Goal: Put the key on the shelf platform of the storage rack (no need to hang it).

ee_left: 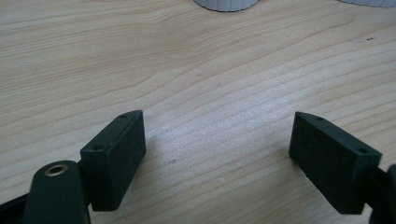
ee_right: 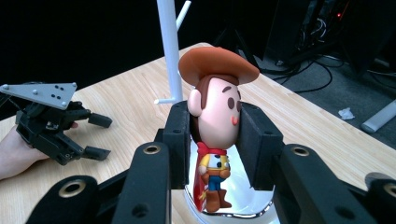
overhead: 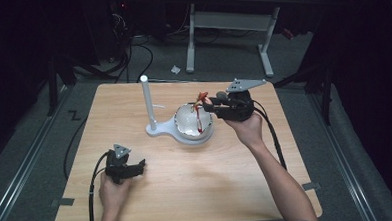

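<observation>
While the right gripper (ee_right: pixel 215 135) pinches the cowboy figure (ee_right: pixel 215 121) by the sides of its big head, the whole story sits directly underneath: the shiny bowl (overhead: pixel 187 122) is right below the toy's boots. From the right gripper view, the figure hangs upright between the black pads, hat on top, red scarf and little legs dangling down, and its long axis runs straight from hat to boots, pointing into the bowl's mirrored inside. The boots look level with the bowl's rim or just within it; whether they touch the metal cannot be told.

Up in the high view, the right gripper (overhead: pixel 207 104) hovers at the far right edge of the bowl, with the toy (overhead: pixel 201 106) showing as a streak of red and orange at its tip. The bowl rests on a white stand (overhead: pixel 159 128) whose tall post (overhead: pixel 146 100) rises just to the left, well clear of the toy.

Over on the near left of the surface (overhead: pixel 187 191), the left gripper (overhead: pixel 136 169) lies low with its jaws spread wide and nothing between them, only bare wood grain ahead. It stands well apart from the bowl, so the right hand is plainly the nearer one, and any lowering or lifting looks like its job alone, along that vertical line.
</observation>
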A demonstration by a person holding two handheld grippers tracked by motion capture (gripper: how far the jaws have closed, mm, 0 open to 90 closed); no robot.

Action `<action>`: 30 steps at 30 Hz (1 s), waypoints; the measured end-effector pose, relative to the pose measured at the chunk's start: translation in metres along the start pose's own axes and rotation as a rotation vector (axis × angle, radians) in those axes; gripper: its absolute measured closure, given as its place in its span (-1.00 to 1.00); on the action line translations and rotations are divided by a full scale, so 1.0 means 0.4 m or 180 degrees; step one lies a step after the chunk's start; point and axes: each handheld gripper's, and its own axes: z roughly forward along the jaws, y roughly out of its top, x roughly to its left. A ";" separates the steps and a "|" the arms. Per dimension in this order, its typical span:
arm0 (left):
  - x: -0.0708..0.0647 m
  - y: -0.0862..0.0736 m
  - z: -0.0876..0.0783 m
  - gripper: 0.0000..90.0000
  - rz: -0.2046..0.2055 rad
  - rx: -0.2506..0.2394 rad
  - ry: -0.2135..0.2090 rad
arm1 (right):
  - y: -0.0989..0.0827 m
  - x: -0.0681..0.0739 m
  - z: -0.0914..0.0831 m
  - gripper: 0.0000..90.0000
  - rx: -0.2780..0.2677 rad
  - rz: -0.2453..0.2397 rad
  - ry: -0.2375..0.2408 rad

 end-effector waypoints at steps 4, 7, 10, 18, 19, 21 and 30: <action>0.000 0.000 0.000 -0.58 -0.0006 -0.0009 0.0004 | -0.002 -0.003 0.021 0.48 0.0056 0.0028 -0.0001; 0.000 0.000 0.000 -0.58 -0.0001 -0.0005 0.0005 | -0.006 -0.006 0.037 0.48 0.0091 0.0043 0.0003; 0.000 0.000 0.000 -0.58 0.0004 -0.0001 0.0003 | -0.011 -0.010 0.047 0.48 0.0115 0.0062 0.0013; 0.000 0.000 0.000 -0.58 0.0002 -0.0004 0.0005 | -0.042 -0.023 0.088 0.48 0.0270 0.0156 0.0001; 0.000 0.000 0.000 -0.58 0.0002 -0.0005 0.0005 | -0.048 -0.026 0.093 0.48 0.0284 0.0171 0.0006; 0.000 0.000 0.000 -0.58 0.0001 -0.0005 0.0005 | -0.055 -0.029 0.101 0.48 0.0316 0.0205 0.0003; 0.000 0.000 0.000 -0.58 -0.0002 -0.0006 -0.0002 | -0.079 -0.035 0.141 0.48 0.0410 0.0260 -0.0007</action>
